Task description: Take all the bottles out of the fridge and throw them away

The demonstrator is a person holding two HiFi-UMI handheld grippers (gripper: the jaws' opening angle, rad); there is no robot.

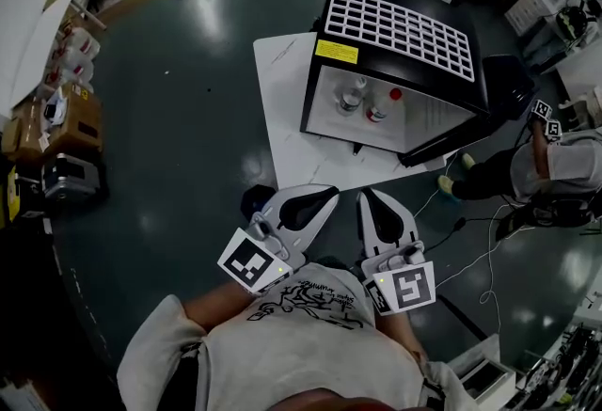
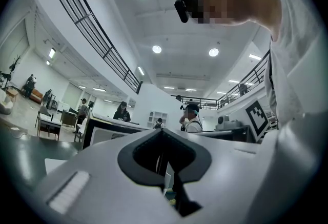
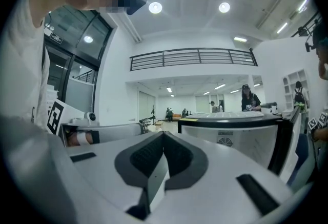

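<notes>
Open fridge point(image 1: 400, 31) w/ few bottles point(image 1: 352, 100) inside.

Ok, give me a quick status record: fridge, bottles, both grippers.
fridge: on white table, door open
bottles: at least two inside, including a red-capped bottle
left gripper: shut, empty, short of the fridge
right gripper: shut, empty, short of the fridge

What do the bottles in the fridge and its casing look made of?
Bottles: probably clear plastic, with see-through bodies and one red cap; too small to be sure. Fridge casing: smooth black with a slight sheen, plastic or painted metal, cannot tell which.
</notes>
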